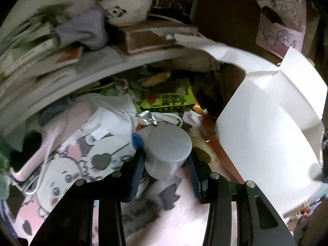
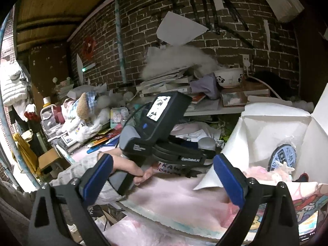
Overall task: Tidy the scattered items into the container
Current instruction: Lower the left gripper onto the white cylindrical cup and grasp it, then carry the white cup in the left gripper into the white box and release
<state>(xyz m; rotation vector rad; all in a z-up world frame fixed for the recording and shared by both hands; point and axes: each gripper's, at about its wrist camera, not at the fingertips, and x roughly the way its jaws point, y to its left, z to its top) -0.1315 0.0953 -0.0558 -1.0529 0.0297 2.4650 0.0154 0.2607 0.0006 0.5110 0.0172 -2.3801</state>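
Observation:
A small jar with a flat grey lid (image 1: 169,143) stands upright on the pink cartoon mat (image 1: 67,176). My left gripper (image 1: 166,162) is shut on it, its blue pads pressing the jar's two sides just under the lid. To the right of the jar stands the white cardboard box (image 1: 266,133) with its flaps up. In the right wrist view the box (image 2: 264,123) holds a round blue patch (image 2: 284,157) and a pink fluffy item (image 2: 258,172). My right gripper (image 2: 164,164) hangs open over the mat, left of the box, with nothing between its fingers. A hand (image 2: 133,168) holds the left gripper's handle.
Behind the jar lie a green snack packet (image 1: 170,100), a foil wrapper (image 1: 146,117) and a white face mask (image 1: 110,110). A shelf above carries a panda bowl (image 1: 127,8), a brown box (image 1: 151,37), books and a purple cloth (image 1: 86,30). A brick wall backs it all.

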